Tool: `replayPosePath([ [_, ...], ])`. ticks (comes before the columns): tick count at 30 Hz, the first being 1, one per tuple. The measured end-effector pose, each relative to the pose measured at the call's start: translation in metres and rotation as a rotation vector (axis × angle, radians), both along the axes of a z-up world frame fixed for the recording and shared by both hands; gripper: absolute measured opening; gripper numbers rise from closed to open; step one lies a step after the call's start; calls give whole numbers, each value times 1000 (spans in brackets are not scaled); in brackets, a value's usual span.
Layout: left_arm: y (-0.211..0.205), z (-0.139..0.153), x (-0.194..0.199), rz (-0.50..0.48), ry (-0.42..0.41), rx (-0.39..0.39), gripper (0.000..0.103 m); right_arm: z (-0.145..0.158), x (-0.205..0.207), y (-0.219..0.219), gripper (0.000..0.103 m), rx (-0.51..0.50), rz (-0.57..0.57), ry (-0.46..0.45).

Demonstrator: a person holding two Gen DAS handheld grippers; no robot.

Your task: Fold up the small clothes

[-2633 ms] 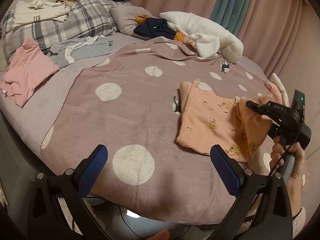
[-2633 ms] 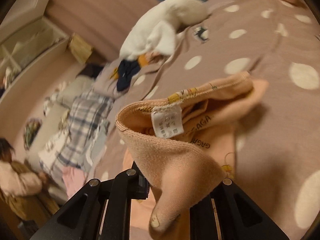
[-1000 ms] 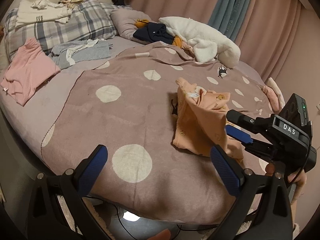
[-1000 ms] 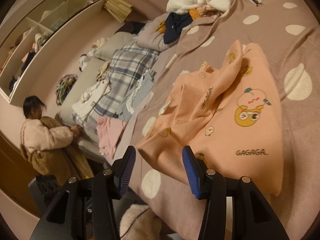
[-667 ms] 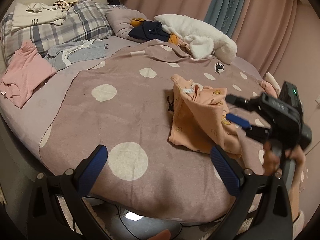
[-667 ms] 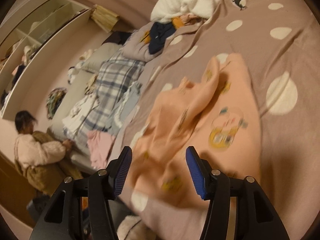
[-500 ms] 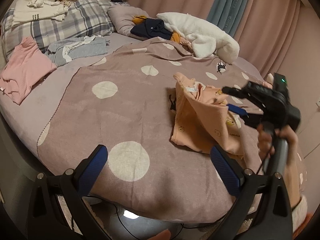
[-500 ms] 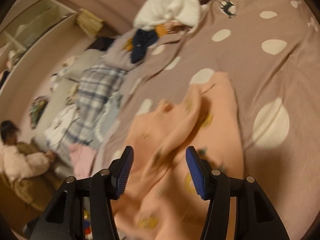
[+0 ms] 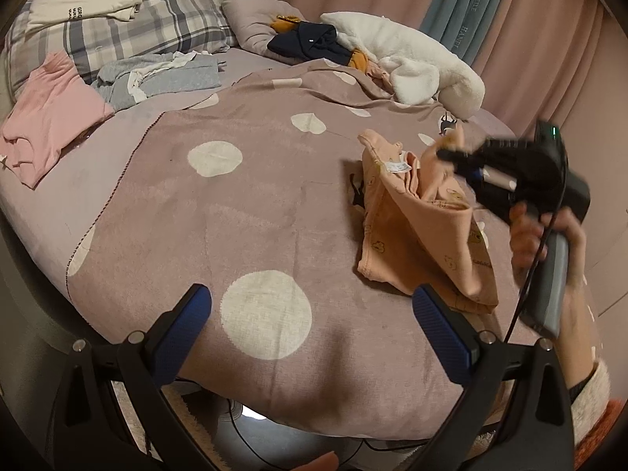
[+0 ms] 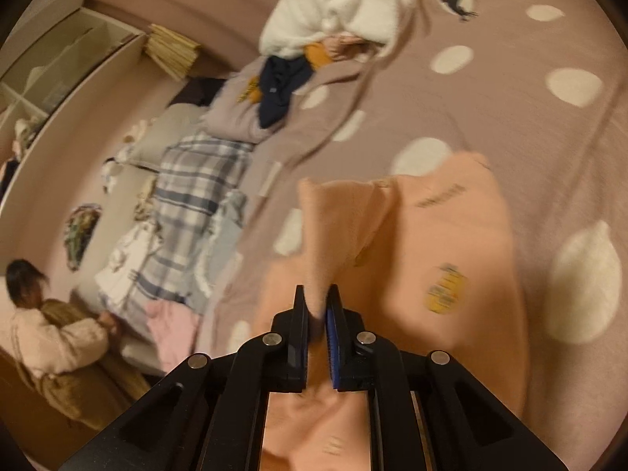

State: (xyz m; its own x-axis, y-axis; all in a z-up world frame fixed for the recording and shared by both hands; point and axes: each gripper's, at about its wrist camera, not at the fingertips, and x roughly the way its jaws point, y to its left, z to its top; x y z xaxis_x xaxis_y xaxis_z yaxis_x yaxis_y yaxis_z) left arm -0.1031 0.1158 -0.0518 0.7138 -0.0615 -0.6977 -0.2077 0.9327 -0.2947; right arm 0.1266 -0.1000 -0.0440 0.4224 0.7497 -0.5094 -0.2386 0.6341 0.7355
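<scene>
A peach child's garment (image 9: 412, 227) with cartoon prints lies rumpled on the dotted mauve blanket (image 9: 235, 216), right of the middle. One fold of it stands up. In the right wrist view the same peach garment (image 10: 431, 235) fills the lower middle. My right gripper (image 10: 317, 302) is closing, and its pads pinch that raised fold. From the left wrist view the right gripper (image 9: 451, 155) is blurred at the garment's far side, held by a hand. My left gripper (image 9: 310, 314) is open over the blanket's near edge, with nothing between its fingers.
A pink top (image 9: 47, 117), grey clothes (image 9: 165, 78) and a plaid pillow (image 9: 137, 27) lie at the left. A white fleece (image 9: 412, 62) and a navy garment (image 9: 310, 43) are piled at the back. A person (image 10: 43, 333) crouches beside the bed below wall shelves (image 10: 59, 70).
My right gripper has travelled across the peach garment toward its far side, and its open jaws have come together on a raised fold. The left gripper has stayed where it was.
</scene>
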Motion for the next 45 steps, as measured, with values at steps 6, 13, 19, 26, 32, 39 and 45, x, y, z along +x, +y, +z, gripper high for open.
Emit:
replayPosePath([
  [6,0,-4,2,5,17,18,103,20,7,52,12,3,109,-46],
  [13,7,-2,-6,13,5,25,103,17,-3,80,12,-79,174,-29],
  [19,9,2,-9,16,-11,-29,103,25,-20,47,41,-127,94,-29],
  [26,2,5,-13,3,-12,-8,103,-8,-27,53,43,-277,136,52],
  [32,0,4,-18,-7,-8,23,103,-22,-26,55,13,-338,97,40],
  [39,8,1,-18,8,-4,-10,103,-8,-22,40,12,-141,89,65],
  [45,7,1,-19,7,1,5,102,1,-30,70,4,-67,183,41],
])
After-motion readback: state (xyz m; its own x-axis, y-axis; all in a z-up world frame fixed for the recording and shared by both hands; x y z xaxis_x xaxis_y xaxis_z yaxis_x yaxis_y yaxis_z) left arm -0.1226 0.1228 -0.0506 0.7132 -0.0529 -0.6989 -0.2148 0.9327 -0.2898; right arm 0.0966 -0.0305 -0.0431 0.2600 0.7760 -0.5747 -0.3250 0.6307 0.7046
